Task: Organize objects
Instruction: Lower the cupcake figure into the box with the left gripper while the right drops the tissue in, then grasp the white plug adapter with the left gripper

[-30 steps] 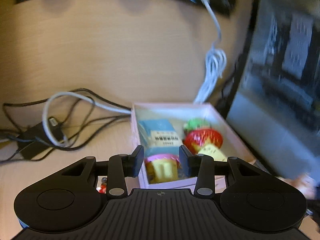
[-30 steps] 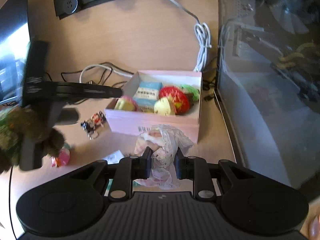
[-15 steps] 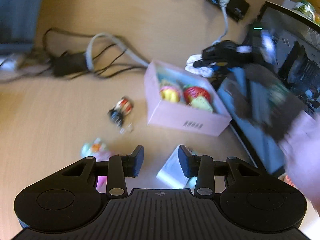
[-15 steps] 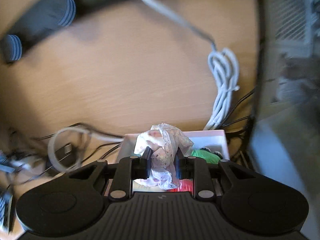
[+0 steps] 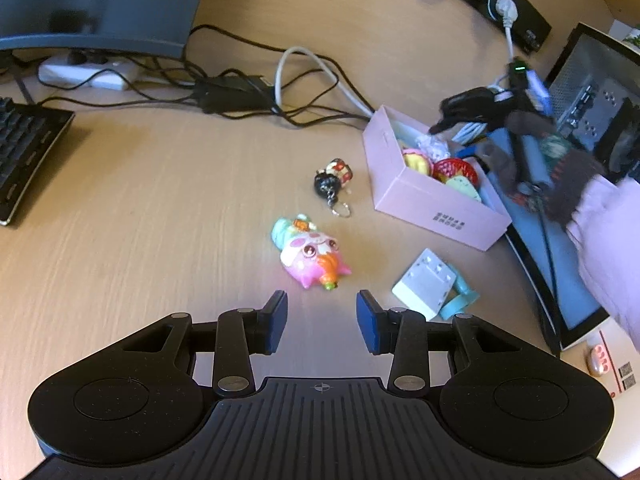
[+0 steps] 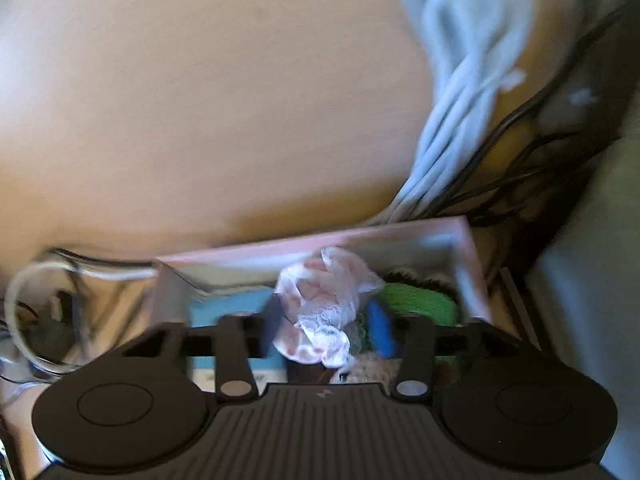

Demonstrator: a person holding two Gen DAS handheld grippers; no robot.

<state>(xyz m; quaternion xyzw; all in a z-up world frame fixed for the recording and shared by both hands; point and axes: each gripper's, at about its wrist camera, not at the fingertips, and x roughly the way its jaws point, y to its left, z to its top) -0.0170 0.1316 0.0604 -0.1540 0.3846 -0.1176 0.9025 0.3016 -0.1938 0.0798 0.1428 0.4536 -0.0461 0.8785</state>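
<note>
Right hand-held gripper [image 6: 326, 330] opening, lace bundle [image 6: 326, 312] upright over pink box [image 6: 400, 236].

Both grippers same build: matte black plastic, ribbed centre deck with a tiny crosshair mark at its front edge, flanked by two big round housings with a shallow disc pressed into each. Left gripper [image 5: 322, 322] carrying black linkage bars with silver pivot screws, triangular cut-outs in the outer arms, and blue pads [image 5: 366, 322] on the inner faces of the fingers. Right gripper [image 6: 326, 330] blurrier, same silver screws, one blue pad visible. Over in the left wrist view, a pale pink sleeve [image 5: 608, 232] with a dark fuzzy cuff [image 5: 576, 184], plus a thin black cable trailing alongside
</note>
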